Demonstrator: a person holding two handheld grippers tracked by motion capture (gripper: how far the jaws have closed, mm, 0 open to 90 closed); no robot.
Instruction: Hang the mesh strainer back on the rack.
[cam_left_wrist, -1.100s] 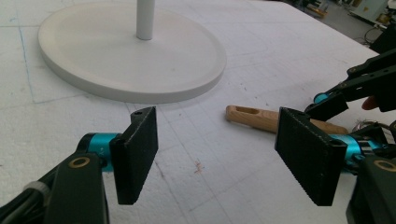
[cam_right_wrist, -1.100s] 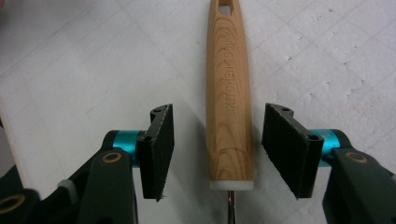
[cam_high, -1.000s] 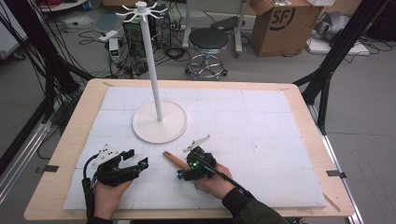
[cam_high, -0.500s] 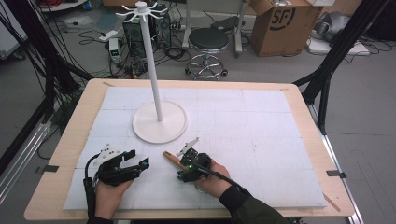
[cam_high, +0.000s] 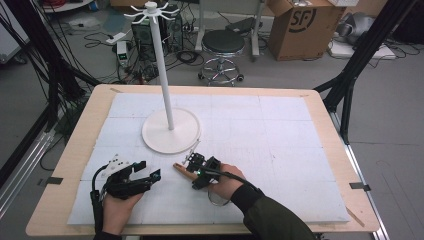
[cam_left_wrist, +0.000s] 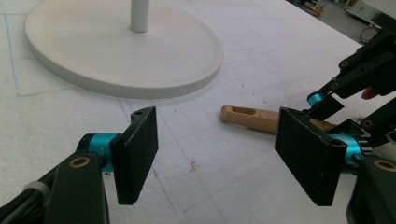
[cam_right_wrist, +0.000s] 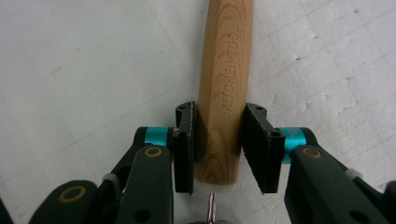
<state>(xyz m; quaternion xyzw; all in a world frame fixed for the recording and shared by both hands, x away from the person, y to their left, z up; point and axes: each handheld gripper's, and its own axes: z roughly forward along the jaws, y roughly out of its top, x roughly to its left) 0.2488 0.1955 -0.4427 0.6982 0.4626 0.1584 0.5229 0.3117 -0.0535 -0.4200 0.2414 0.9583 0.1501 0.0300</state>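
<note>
Right gripper view: the wooden handle (cam_right_wrist: 224, 88) is clamped between the right gripper (cam_right_wrist: 223, 147) jaws, just closed on it. It's lying on the white mat (cam_high: 280, 135), near the stand base (cam_high: 170, 131). Left gripper (cam_left_wrist: 224, 161) is held apart, nothing gripped.

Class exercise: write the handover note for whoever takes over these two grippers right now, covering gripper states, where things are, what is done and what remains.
Right gripper: jaws have just been closing, now clamped on the light wooden utensil handle lying on the white foam mat.
Left gripper: open, holding nothing, resting on the mat beside the handle.
White round-based hook stand: upright, just beyond the handle.
Done: handle gripped.
Left: lifting it, probably to hang on the stand.
</note>
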